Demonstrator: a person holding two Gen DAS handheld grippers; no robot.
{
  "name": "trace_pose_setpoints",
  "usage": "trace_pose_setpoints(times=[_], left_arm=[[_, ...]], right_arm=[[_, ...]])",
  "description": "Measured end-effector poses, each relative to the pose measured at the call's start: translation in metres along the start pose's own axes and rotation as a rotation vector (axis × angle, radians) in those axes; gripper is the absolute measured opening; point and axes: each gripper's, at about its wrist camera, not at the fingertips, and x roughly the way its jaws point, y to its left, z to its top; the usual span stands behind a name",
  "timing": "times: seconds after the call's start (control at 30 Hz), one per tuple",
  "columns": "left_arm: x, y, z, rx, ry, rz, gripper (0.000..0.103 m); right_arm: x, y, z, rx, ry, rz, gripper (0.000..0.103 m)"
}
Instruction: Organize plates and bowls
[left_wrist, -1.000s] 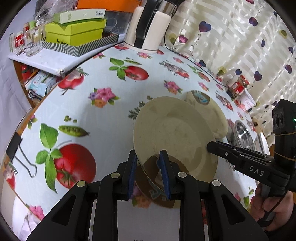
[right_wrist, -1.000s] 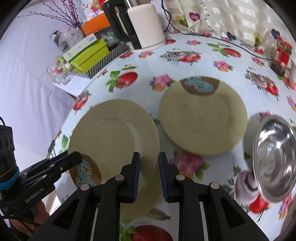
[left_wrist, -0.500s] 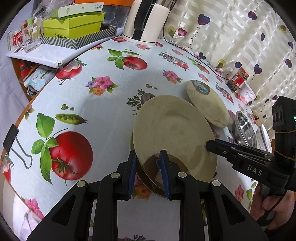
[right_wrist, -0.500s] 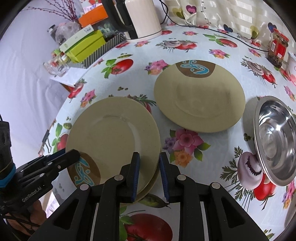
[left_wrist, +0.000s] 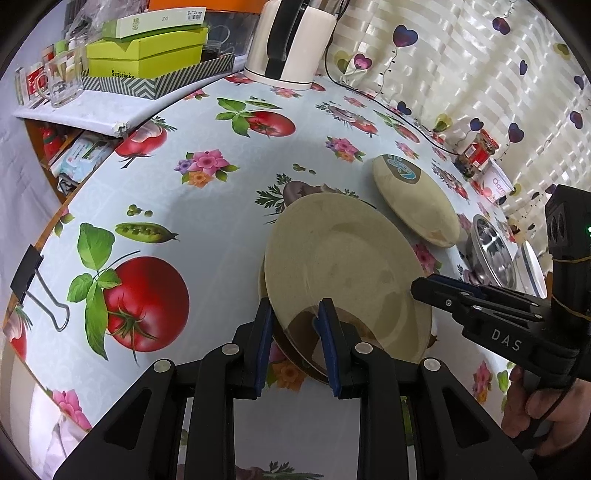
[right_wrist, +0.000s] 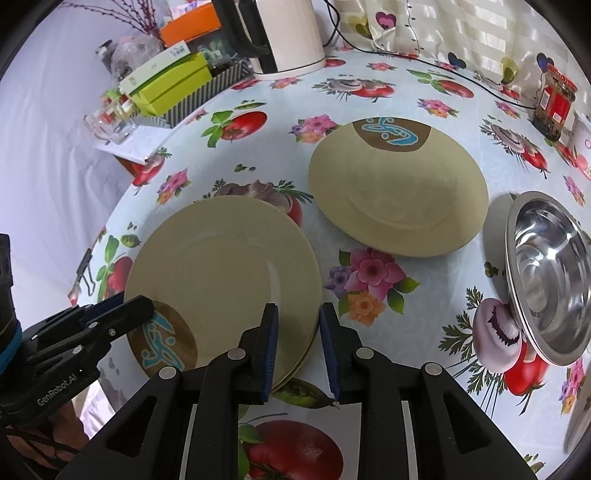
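Three round beige plates show, matte and speckled, each with a brown patch at the rim bearing a blue squiggle. Two are stacked near the table's edge: the top plate lies slightly offset on the lower plate, of which only a sliver of rim shows. The third plate lies alone farther in, well apart from the stack. One shiny steel bowl sits at the right, beside it.

The left gripper straddles the top plate's rim at the brown patch, its blue-padded jaws closed on it. The right gripper brackets the stack's opposite edge, jaws apart with a gap around the rims.

The table wears a glossy cloth printed with tomatoes and flowers. A white kettle, green boxes and a red jar stand along the far side.
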Motion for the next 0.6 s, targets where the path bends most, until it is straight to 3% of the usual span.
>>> trace_pose_setpoints(times=[0.6], left_arm=[[-0.0065, 0.0020, -0.0041, 0.002, -0.011, 0.024, 0.026]], right_arm=[[-0.0078, 0.0000, -0.0077, 0.002, -0.015, 0.028, 0.025]])
